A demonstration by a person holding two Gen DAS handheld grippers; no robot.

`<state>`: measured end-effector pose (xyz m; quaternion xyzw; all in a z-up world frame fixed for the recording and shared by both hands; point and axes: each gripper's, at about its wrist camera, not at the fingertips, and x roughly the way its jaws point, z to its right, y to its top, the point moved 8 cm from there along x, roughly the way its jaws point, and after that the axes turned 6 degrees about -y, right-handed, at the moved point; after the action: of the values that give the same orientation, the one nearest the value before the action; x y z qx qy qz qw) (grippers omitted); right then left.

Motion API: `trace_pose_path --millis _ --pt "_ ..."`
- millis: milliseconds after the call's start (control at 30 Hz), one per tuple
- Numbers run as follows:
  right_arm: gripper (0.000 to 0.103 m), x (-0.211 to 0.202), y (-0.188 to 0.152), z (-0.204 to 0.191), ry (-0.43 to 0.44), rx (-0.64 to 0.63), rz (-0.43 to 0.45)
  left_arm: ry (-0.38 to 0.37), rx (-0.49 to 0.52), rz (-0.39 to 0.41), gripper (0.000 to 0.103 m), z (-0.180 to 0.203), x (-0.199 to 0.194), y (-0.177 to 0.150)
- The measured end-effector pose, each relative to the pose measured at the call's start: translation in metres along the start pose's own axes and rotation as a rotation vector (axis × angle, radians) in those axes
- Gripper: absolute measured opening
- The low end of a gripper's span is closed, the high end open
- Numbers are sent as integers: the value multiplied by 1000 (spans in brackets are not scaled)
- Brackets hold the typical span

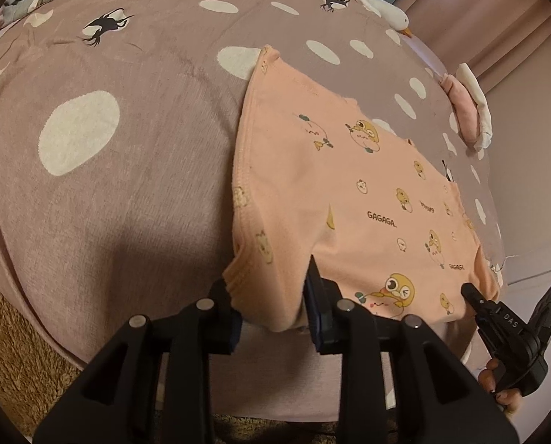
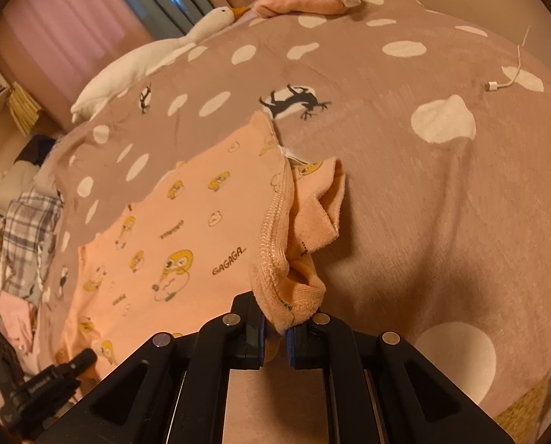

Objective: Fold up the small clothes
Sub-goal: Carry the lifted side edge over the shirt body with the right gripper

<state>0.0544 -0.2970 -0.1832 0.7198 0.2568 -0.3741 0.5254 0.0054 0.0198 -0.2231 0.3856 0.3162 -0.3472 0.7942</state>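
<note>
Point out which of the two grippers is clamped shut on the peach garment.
The right gripper: its jaws pinch a bunched corner of the peach garment. The left gripper stands open, with cloth loose between its jaws.

Garment (image 1: 349,192): small peach fleece piece, printed with yellow cartoon chicks and "GAGAGA" lettering, edges overlock-stitched. It is laid mostly flat on the bed, near the edge. The near hem is raised off the bed at two corners. One corner is bunched and folded over, the plain inner side being exposed (image 2: 305,218). A loose white thread is seen at the far seam.
</note>
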Motion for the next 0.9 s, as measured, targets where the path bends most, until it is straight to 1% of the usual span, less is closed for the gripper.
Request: trace_pose_path --millis 133,267,333,400,467,567,733,900 --pt "9 2 -1 1 -9 0 -6 -29 -12 -18 32 -1 -9 3" --pt "9 1 -1 0 -20 -10 -3 -43 -39 -25 32 -2 -21 5" --pt "9 1 -1 0 -22 -12 -2 -43 -27 -14 33 -1 -29 8" --pt "9 2 0 -1 -26 -14 -2 -26 -24 16 35 -4 -38 13" --pt "9 2 0 -2 -29 -14 -1 -11 -33 49 43 -9 -46 19" --pt "9 1 0 -4 -36 -22 3 7 -44 66 45 -15 -50 23" --pt "9 -7 11 -17 -47 -90 48 30 -60 72 45 -23 -52 26" --pt "9 -23 27 -45 -16 -176 124 41 -56 91 48 -25 -57 30"
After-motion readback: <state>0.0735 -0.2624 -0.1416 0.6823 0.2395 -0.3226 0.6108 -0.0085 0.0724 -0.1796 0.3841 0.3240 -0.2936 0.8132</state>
